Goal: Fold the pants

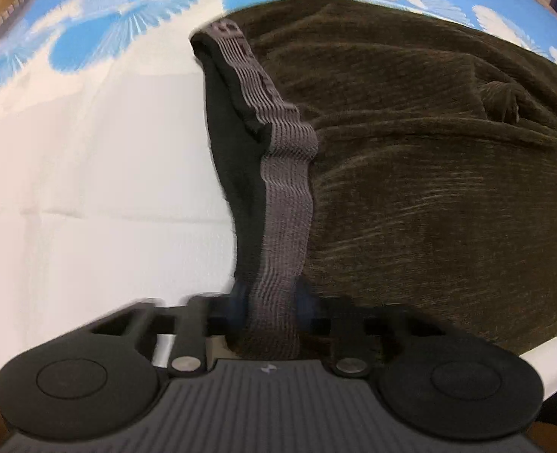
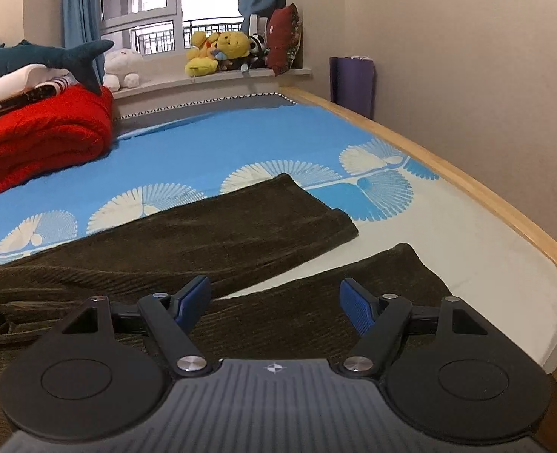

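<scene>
Dark brown corduroy pants (image 1: 429, 173) lie on the bed. My left gripper (image 1: 271, 302) is shut on their grey elastic waistband (image 1: 282, 204), which runs up and away from the jaws with a black lining beside it. In the right wrist view the two pant legs (image 2: 218, 238) spread apart across the bed, the near leg (image 2: 316, 302) running under my right gripper (image 2: 274, 298). The right gripper is open and empty, its blue pads (image 2: 356, 307) just above the near leg.
The bed has a blue and white patterned sheet (image 2: 210, 151) and a wooden frame edge (image 2: 467, 185) at the right. A red folded blanket (image 2: 48, 136) and a shark plush (image 2: 40, 58) sit at the far left. Stuffed toys (image 2: 222, 53) line the windowsill.
</scene>
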`<control>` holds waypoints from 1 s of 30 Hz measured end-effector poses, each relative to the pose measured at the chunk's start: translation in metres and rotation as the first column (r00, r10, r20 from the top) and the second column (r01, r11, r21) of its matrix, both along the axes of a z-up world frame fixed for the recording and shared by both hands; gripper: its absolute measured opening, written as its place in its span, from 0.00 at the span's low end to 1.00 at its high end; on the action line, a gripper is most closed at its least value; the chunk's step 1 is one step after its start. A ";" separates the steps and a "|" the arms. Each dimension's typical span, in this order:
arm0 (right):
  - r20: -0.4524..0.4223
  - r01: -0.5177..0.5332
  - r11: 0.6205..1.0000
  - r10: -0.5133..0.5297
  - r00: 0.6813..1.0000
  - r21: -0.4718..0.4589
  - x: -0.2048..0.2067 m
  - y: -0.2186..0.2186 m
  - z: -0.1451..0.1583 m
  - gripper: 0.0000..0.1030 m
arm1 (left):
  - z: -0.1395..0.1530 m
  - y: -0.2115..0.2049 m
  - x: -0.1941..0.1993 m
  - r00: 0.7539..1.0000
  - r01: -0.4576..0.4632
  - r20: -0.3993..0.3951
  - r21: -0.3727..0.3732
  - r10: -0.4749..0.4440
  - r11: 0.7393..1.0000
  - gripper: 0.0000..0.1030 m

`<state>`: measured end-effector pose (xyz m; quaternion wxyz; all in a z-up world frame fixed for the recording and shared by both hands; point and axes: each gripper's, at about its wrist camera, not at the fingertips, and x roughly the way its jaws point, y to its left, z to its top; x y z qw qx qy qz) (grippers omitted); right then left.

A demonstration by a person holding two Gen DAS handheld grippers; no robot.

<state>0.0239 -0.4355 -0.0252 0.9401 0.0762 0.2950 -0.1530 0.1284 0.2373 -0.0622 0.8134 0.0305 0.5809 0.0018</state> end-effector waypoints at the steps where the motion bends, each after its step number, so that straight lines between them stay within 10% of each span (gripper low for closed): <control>1: -0.001 0.001 1.000 -0.001 1.000 -0.003 0.001 0.001 0.000 0.75 | 0.003 -0.002 -0.002 1.000 0.014 0.008 0.007 -0.014 1.000 0.22; 10: -0.017 -0.026 1.000 0.026 1.000 -0.017 0.010 0.015 -0.002 0.75 | 0.010 0.012 -0.015 0.999 0.021 0.029 -0.001 -0.021 1.000 0.13; 22: -0.022 -0.072 0.996 0.070 0.997 -0.051 0.017 0.032 -0.001 0.75 | 0.045 -0.021 -0.015 0.974 0.118 0.203 -0.068 -0.102 0.991 0.44; 28: -0.017 -0.053 0.998 0.052 0.998 -0.045 0.015 0.028 0.000 0.75 | 0.004 -0.048 -0.009 0.980 0.196 -0.037 0.061 -0.194 0.979 0.58; 30: -0.018 -0.050 0.998 0.050 0.999 -0.042 0.015 0.027 -0.001 0.75 | 0.013 -0.048 -0.006 0.984 0.180 0.009 0.044 -0.181 0.983 0.58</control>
